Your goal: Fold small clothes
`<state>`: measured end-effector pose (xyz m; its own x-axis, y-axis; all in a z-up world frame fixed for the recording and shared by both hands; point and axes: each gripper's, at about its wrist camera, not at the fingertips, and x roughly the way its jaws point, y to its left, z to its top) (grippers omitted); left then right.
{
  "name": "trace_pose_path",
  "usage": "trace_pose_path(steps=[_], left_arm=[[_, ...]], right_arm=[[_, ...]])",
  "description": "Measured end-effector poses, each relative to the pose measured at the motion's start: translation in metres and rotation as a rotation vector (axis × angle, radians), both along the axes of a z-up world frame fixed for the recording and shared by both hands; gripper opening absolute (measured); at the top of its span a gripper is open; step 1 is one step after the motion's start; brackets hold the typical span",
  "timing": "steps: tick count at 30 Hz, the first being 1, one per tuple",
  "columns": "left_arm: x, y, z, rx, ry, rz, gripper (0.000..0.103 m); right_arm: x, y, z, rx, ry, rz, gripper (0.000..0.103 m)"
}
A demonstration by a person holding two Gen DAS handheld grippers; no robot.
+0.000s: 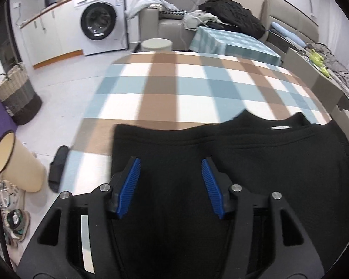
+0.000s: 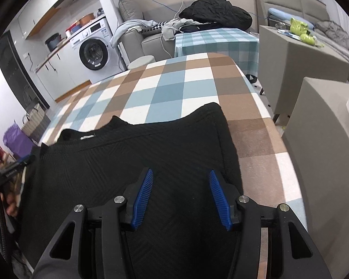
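A black knit garment lies spread on the checked table, its collar with a white label toward the far side. My left gripper hovers open over the garment's left part, near its left edge, with nothing between the blue pads. In the right wrist view the same garment covers the near part of the table. My right gripper is open and empty over the garment's right part, near its right edge. Whether the fingers touch the cloth is unclear.
A washing machine, a woven basket, a cream bin and a black slipper are on the floor to the left. Grey upholstered furniture stands close by the table's right edge. A second checked table is behind.
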<state>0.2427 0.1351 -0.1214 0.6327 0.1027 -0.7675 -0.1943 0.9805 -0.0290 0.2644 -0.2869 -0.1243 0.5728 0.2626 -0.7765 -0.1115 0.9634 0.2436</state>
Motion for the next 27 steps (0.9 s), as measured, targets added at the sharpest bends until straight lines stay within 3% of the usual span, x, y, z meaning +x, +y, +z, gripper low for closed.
trace_pose_path(steps=[6,14,15,16,17,18,20,22,24,27], left_arm=[[0.002,0.035,-0.001,-0.025,0.014,0.066,0.052],[0.032,0.064,-0.019,-0.089,0.058,0.096,0.052],[0.035,0.065,-0.021,-0.096,0.057,0.095,0.050],[0.036,0.065,-0.022,-0.103,0.042,0.088,0.036],[0.036,0.065,-0.022,-0.106,0.026,0.076,0.017],[0.037,0.063,-0.022,-0.101,0.025,0.071,0.014],[0.036,0.062,-0.021,-0.095,0.007,0.053,0.005],[0.034,0.060,-0.019,-0.069,-0.004,0.042,0.005],[0.032,0.061,-0.018,-0.059,-0.009,0.048,0.005],[0.032,0.063,-0.016,-0.086,-0.007,0.053,0.005]], right_arm=[[0.005,-0.011,0.004,0.020,-0.018,-0.048,0.052],[0.052,-0.024,-0.005,0.029,0.025,-0.165,0.053],[0.059,-0.025,-0.009,0.037,0.038,-0.167,0.053],[0.065,-0.025,-0.012,0.033,0.049,-0.170,0.052],[0.069,-0.023,-0.015,0.022,0.050,-0.171,0.045],[0.071,-0.022,-0.016,0.019,0.040,-0.164,0.036],[0.070,-0.017,-0.014,0.013,0.010,-0.124,0.005],[0.062,-0.018,-0.004,0.034,-0.069,-0.077,0.005],[0.051,-0.028,0.007,0.070,-0.150,-0.101,0.004],[0.050,-0.049,0.007,0.103,-0.133,-0.191,0.004]])
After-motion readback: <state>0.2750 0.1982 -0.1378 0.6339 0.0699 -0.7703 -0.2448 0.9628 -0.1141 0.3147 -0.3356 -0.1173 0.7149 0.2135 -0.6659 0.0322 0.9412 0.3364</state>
